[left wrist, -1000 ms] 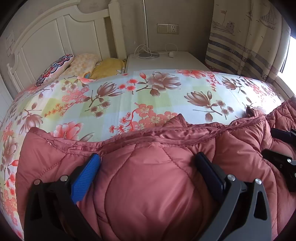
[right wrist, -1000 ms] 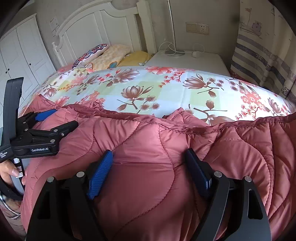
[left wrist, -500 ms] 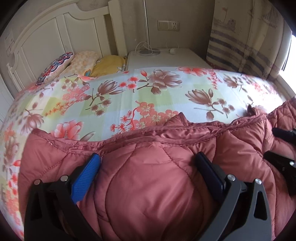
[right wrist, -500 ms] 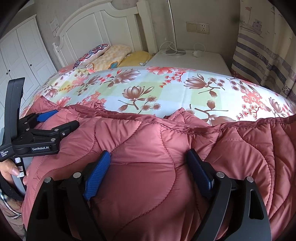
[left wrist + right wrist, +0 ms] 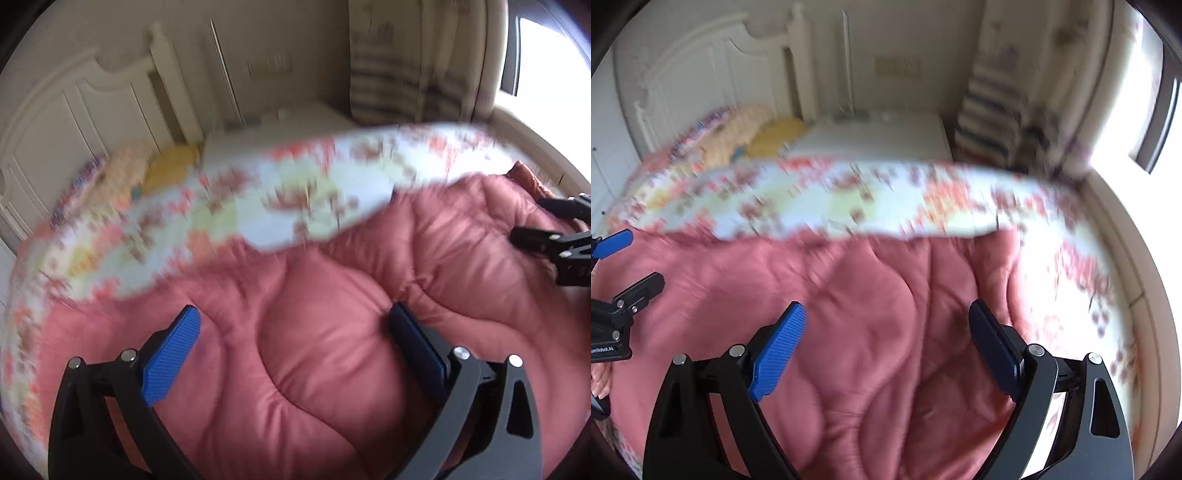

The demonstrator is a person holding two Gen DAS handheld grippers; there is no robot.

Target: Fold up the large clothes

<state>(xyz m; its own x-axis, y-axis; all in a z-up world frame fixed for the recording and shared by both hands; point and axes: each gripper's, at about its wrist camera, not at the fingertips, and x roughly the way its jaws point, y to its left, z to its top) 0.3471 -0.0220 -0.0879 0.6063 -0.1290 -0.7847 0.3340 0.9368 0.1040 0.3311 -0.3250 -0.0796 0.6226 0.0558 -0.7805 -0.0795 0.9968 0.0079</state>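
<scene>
floral bed [image 5: 871, 206]: pink quilted coat [image 5: 871, 332] lying crosswise.

A floral bedsheet [image 5: 871, 206] is stretching across the middle of both views, its pink and brown flowers smearing with blur. A white headboard [image 5: 701, 81] is standing at the upper left, and pillows [image 5: 738, 129] are lying just below it, a yellow one [image 5: 173, 166] sitting rightmost among them. A white nightstand [image 5: 879, 136] is sitting at upper centre, beside the bed, with a thin upright pole [image 5: 847, 62] rising from it. A wall socket plate [image 5: 895, 68] is showing on the wall above. A striped curtain [image 5: 406, 74] is hanging at the upper right, and a bright window [image 5: 1137, 103] is glaring at the right edge.
</scene>
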